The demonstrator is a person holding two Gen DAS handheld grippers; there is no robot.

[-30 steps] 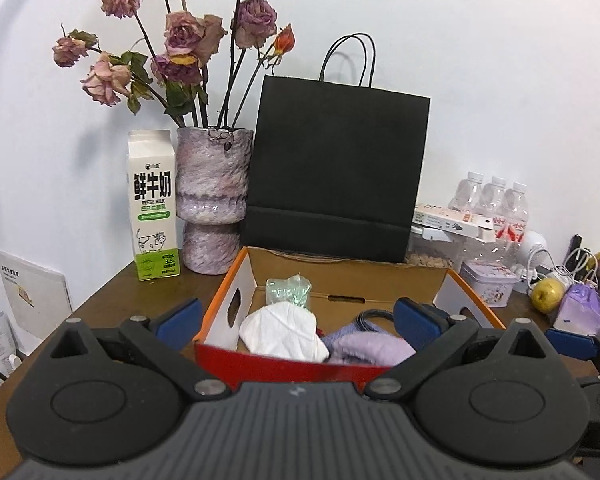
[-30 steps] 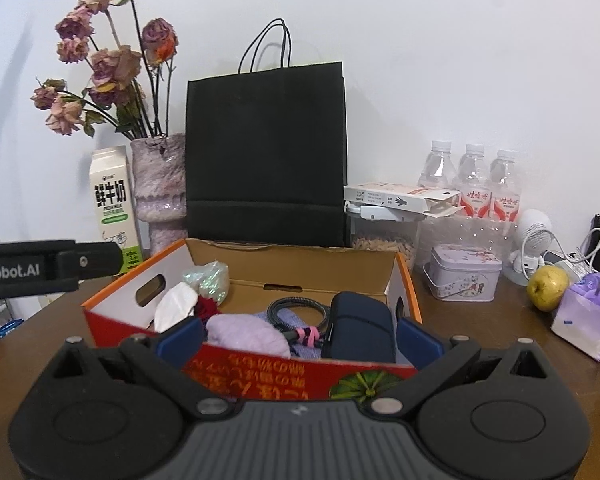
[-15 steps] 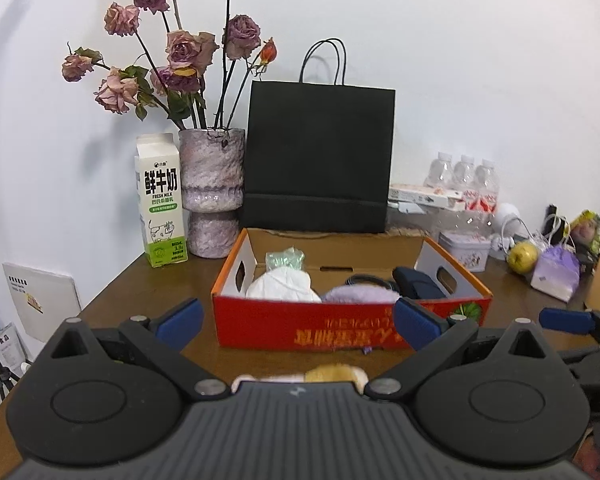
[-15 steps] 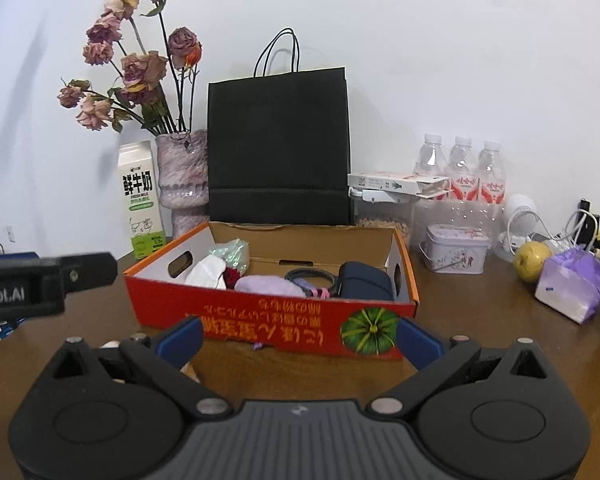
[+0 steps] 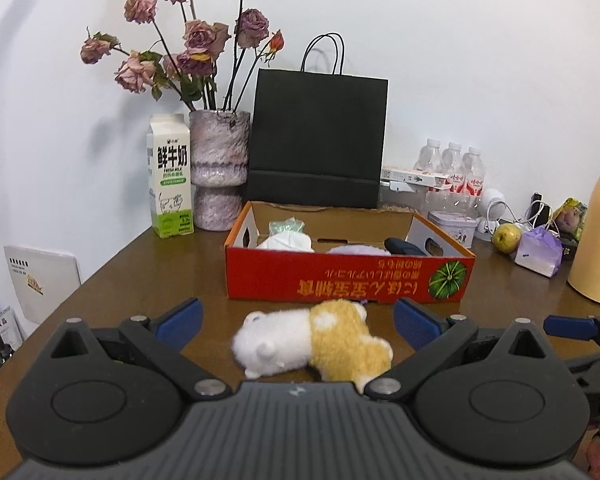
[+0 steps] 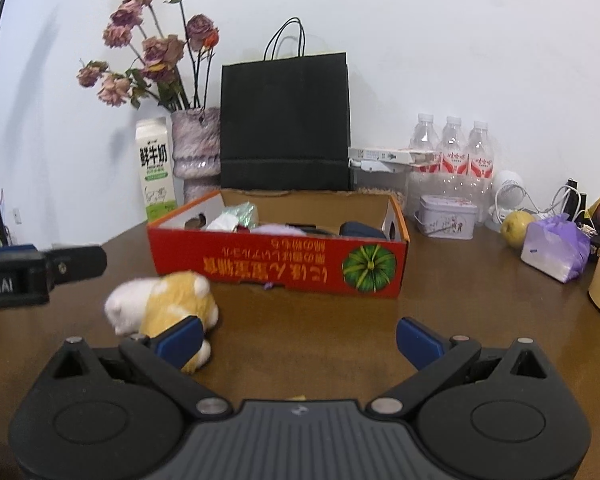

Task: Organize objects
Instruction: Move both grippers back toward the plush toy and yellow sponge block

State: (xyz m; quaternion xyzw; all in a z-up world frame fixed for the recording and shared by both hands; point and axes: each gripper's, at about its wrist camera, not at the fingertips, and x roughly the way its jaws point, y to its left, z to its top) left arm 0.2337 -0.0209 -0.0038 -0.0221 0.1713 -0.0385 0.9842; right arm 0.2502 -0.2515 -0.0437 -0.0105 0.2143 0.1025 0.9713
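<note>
- Left gripper (image 5: 298,320): jaws spread wide, empty, with the plush toy (image 5: 314,340) lying on the desk (image 5: 140,280) between them, just in front of the red box (image 5: 348,276)
- Right gripper (image 6: 298,336): jaws also wide apart, holding nothing
- Risk: soft fur may compress and slip from a shallow pinch
- Risk: the toy may catch the box's front wall and drop outside, since it lies so close

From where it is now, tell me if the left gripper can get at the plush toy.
Probably yes. The left gripper is open, and the plush toy lies on the table between its fingers, in front of the red box. Nothing blocks the way.
</note>
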